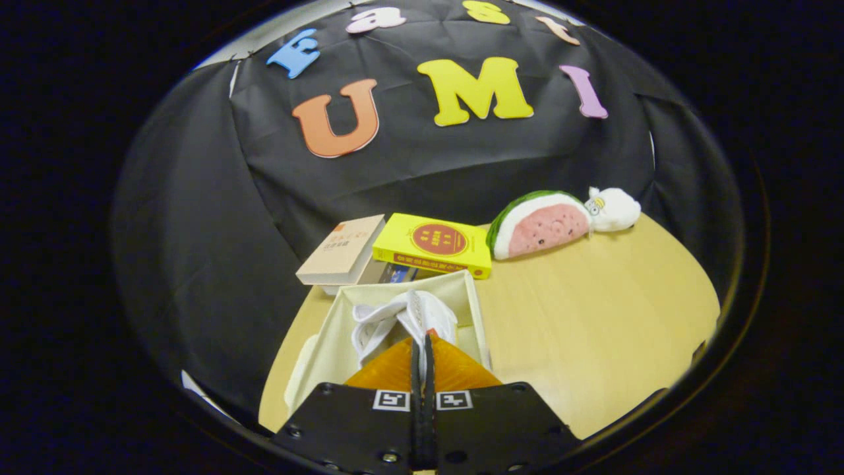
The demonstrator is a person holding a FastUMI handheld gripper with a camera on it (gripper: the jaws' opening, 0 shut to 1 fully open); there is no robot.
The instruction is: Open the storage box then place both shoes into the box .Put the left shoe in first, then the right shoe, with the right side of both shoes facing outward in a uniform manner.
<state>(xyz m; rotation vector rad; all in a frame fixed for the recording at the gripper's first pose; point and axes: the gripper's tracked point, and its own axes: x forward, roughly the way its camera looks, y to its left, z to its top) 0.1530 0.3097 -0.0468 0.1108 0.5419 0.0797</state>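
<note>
A cream storage box (476, 310) stands open on the wooden table (593, 323), right under my fingers. A white shoe (395, 320) hangs inside the box opening, its laces and upper showing just ahead of my fingertips. My gripper (422, 346) is shut on the white shoe, with the two fingers pressed together on a thin edge of its upper. The fingers hide the lower part of the shoe and the box floor. A pale flap (298, 373) hangs off the box's left side.
Just beyond the box lie a beige book (343, 251) and a yellow book (435, 245), stacked over another. A watermelon plush (541, 227) and a small white plush (614, 208) sit at the table's far right. Bare tabletop spreads right of the box.
</note>
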